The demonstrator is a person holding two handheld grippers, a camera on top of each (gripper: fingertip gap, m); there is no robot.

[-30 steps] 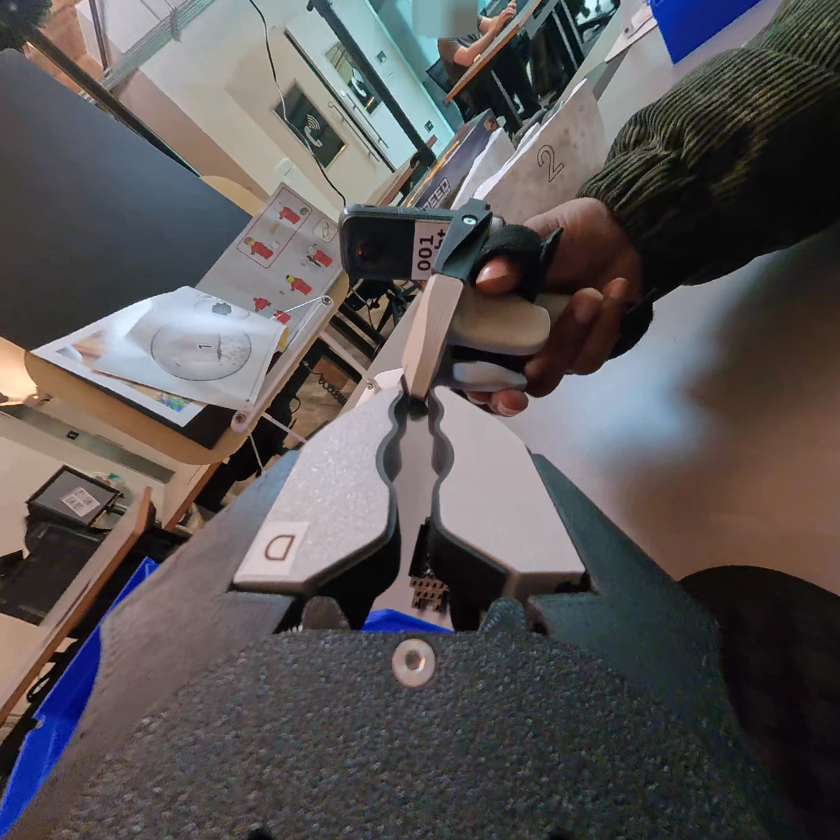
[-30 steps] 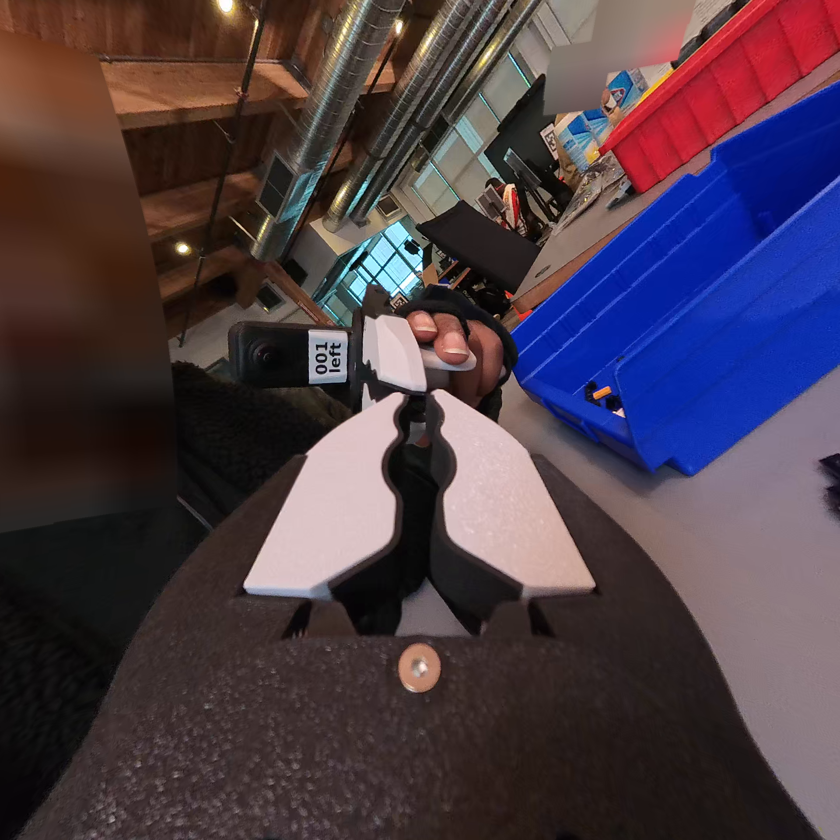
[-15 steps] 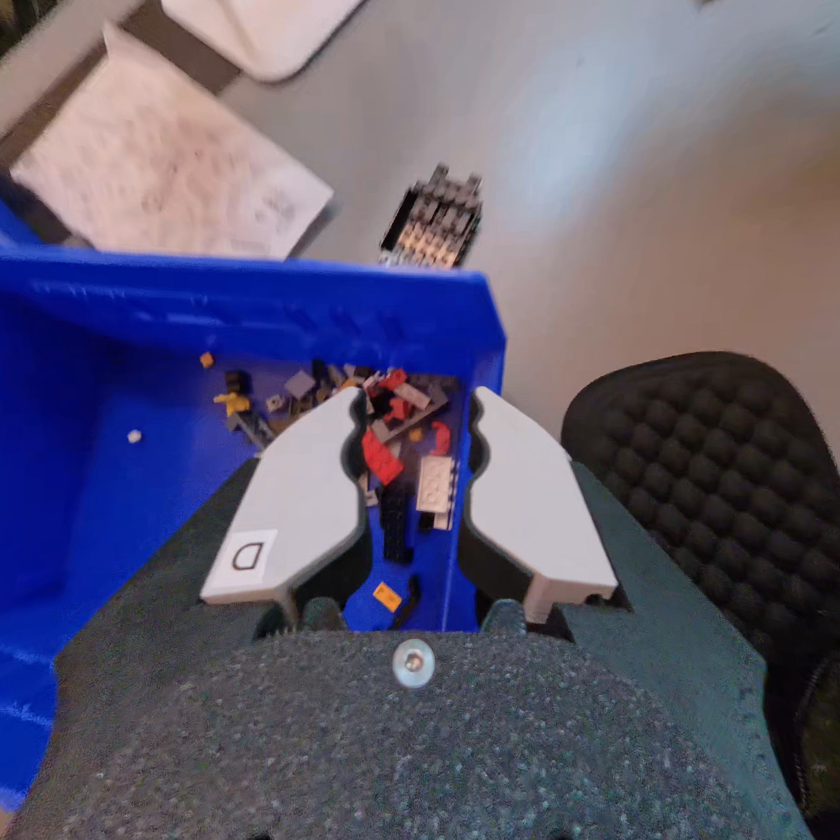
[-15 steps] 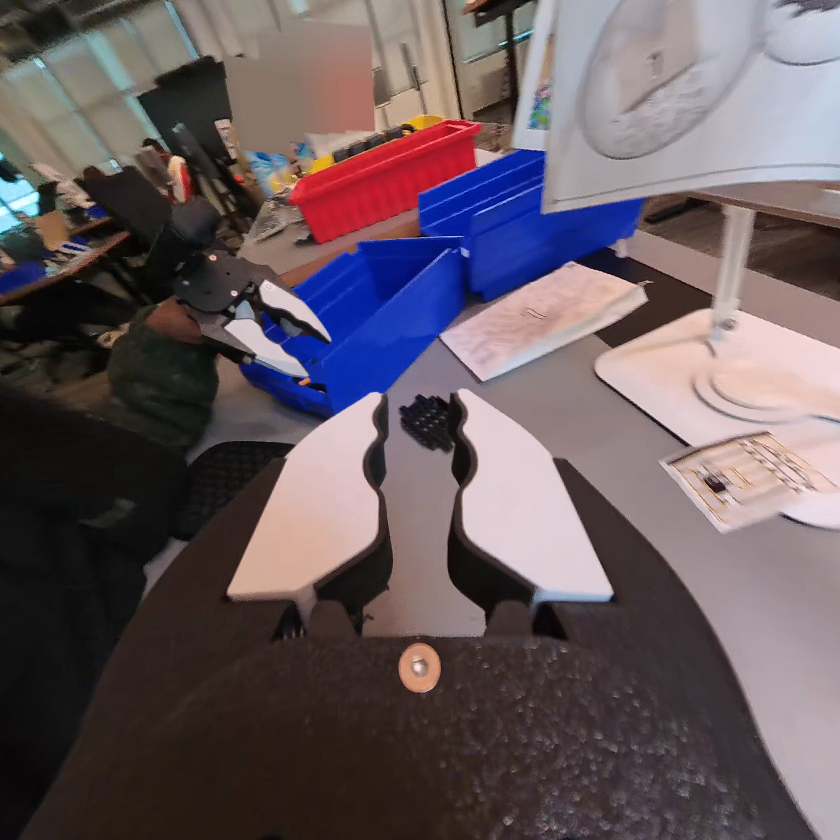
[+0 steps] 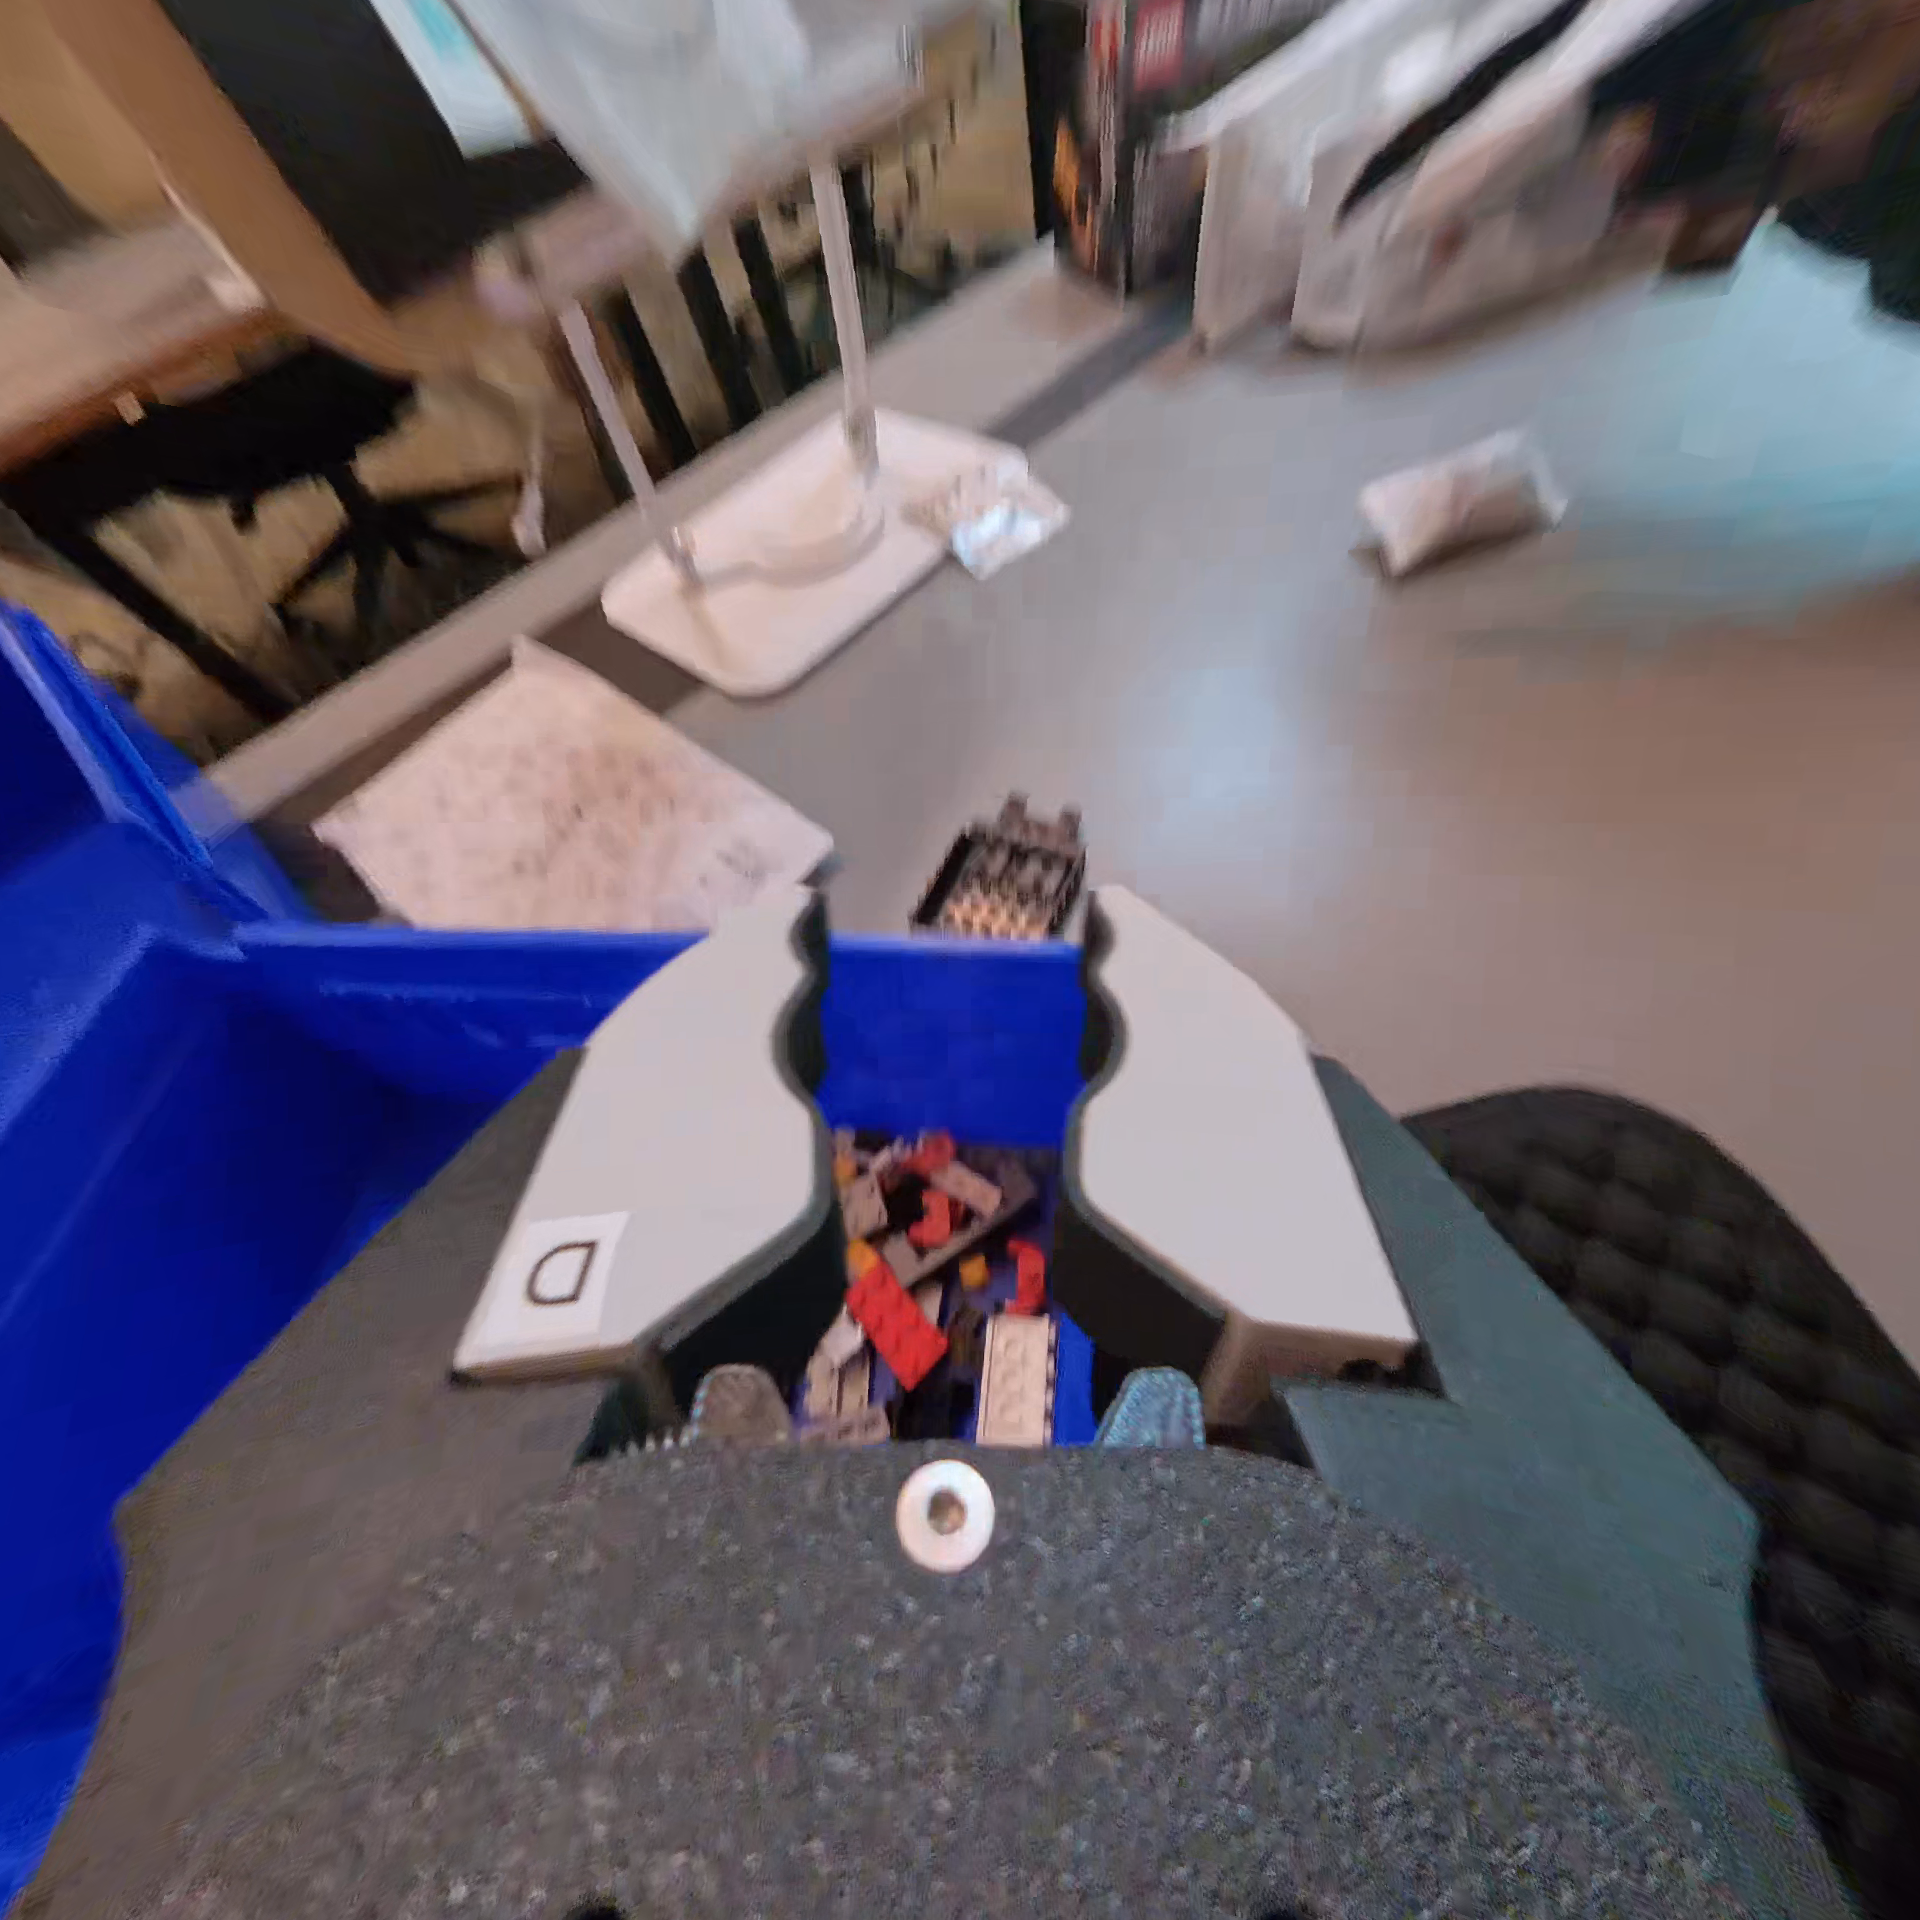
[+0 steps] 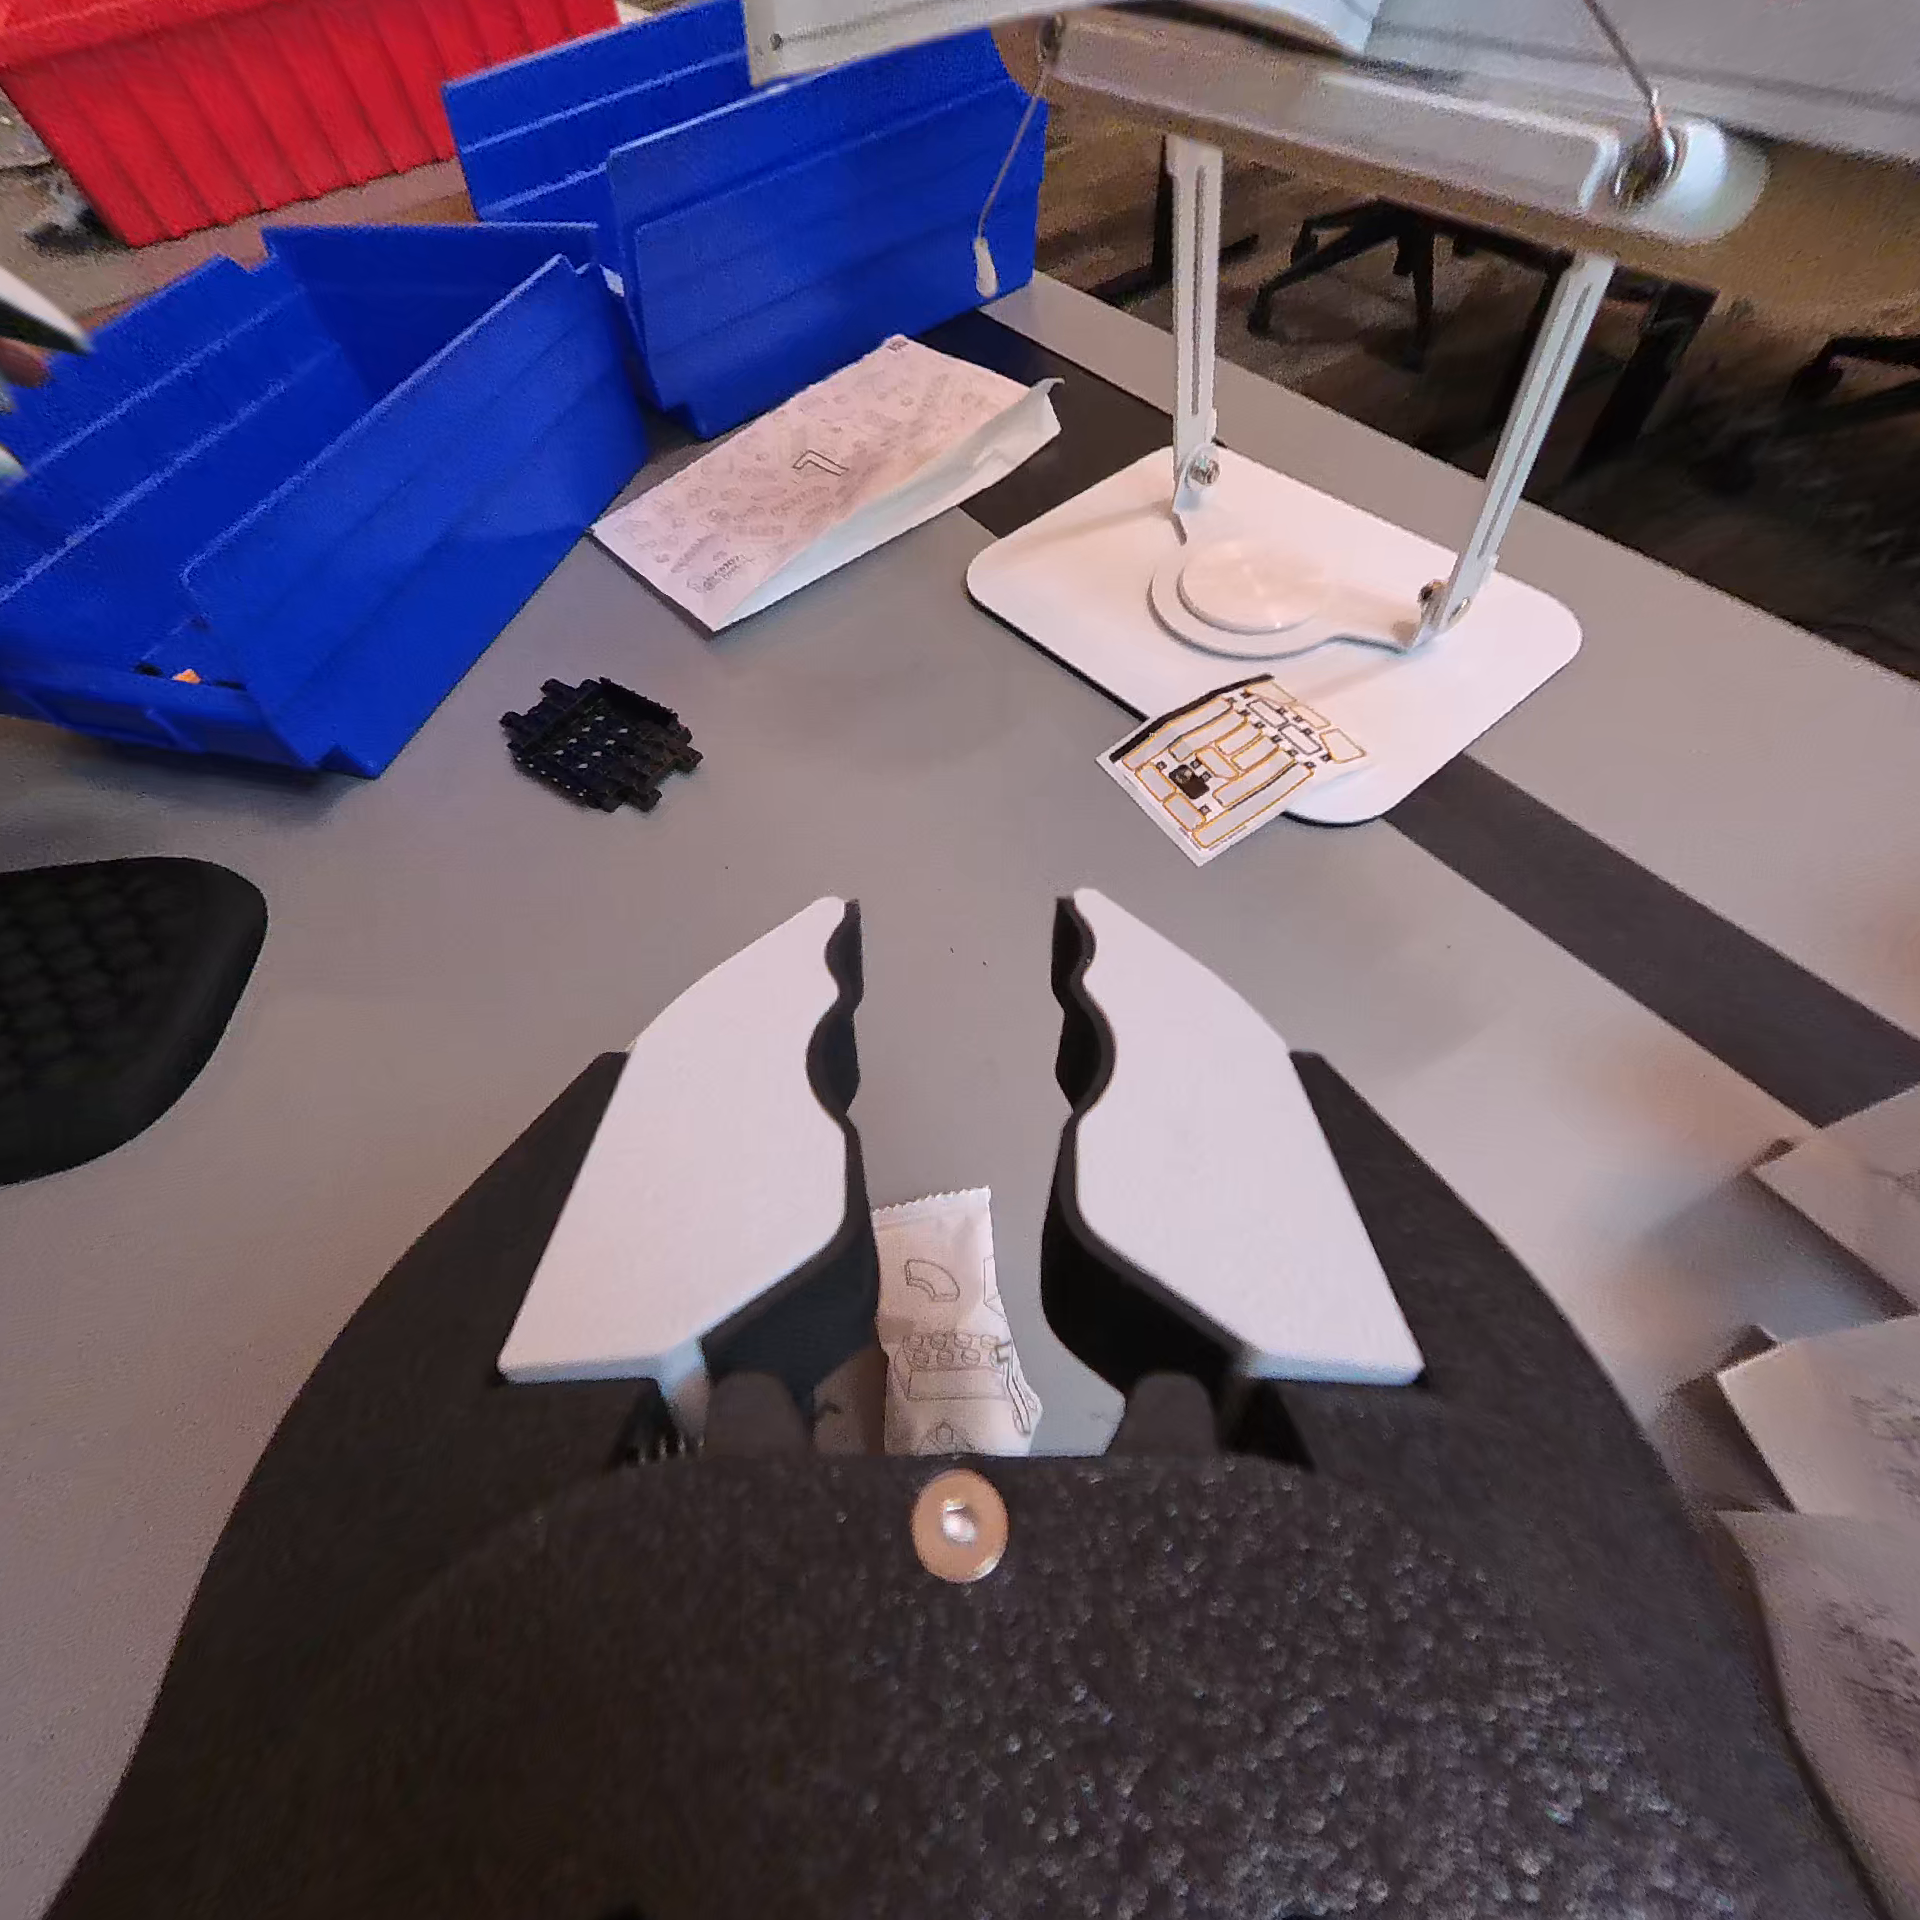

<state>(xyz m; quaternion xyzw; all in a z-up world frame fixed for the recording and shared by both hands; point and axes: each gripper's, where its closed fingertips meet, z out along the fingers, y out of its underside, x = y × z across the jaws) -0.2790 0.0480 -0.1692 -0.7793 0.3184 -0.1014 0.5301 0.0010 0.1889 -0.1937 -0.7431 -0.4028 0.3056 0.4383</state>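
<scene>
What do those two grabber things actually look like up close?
Both match: the left gripper and right gripper have two pale grey, wavy-edged fingers on a grainy black body with a silver screw. One left finger bears a small white lettered sticker.

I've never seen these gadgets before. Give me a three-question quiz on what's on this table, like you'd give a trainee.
1. True or false: the left gripper hovers open over a blue bin of loose bricks.
2. What lies beneath the open right gripper? A) paper packet B) red bin
3. What colour is the brick assembly on the table beside the bin?

Key: 1 true; 2 A, the paper packet; 3 black.
</scene>
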